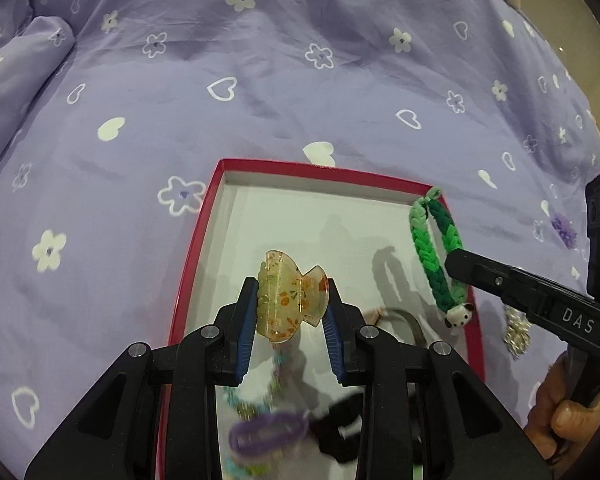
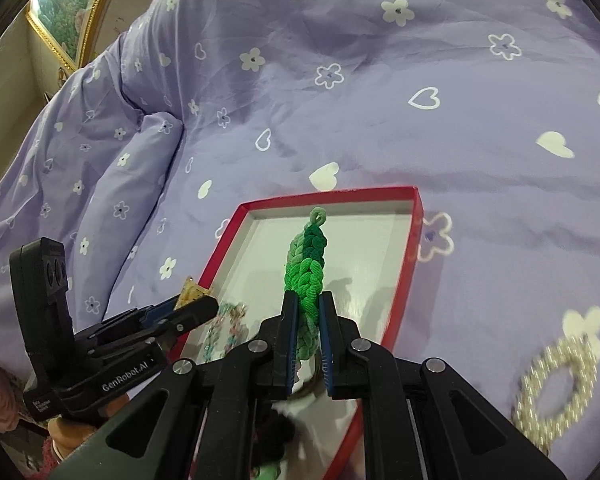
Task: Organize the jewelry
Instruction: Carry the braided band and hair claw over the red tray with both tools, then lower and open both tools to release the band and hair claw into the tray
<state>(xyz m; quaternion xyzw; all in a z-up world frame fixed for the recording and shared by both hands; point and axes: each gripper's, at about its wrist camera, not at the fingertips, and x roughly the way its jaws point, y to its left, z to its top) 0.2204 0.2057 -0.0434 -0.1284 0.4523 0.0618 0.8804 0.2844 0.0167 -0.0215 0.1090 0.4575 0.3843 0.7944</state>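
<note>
1. A lilac bedspread (image 1: 260, 80) printed with white hearts and flowers covers the whole surface; in the right wrist view a gold-framed picture (image 2: 64, 12) hangs on the wall at upper left.
2. A red box (image 1: 196, 248) with a white inside lies open on the bedspread, its far half bare.
3. The left gripper (image 1: 292, 320) has its jaws closed on a translucent amber claw clip (image 1: 290, 300) with orange flowers, pinched between the blue pads and held above the box's middle.
4. The right gripper (image 2: 308, 344) has its jaws closed nearly together on a green braided band (image 2: 304, 272), which sticks out forward past the fingertips over the box.
5. In the left wrist view the band hangs as a loop over the box's right side, with a small white animal charm (image 1: 460, 314) at its lower end.
6. In the near part of the box lie a purple clip (image 1: 268, 434), a pale blue beaded piece (image 1: 236, 400) and something black (image 1: 336, 432), all blurred.
7. A dark band (image 1: 412, 320) lies in the box just beyond the left gripper's right finger.
8. A silver beaded ring (image 2: 556, 384) lies on the bedspread outside the box, to its right.
9. A purple flower piece (image 1: 564, 230) sits on the bedspread further right, well apart from the box.
</note>
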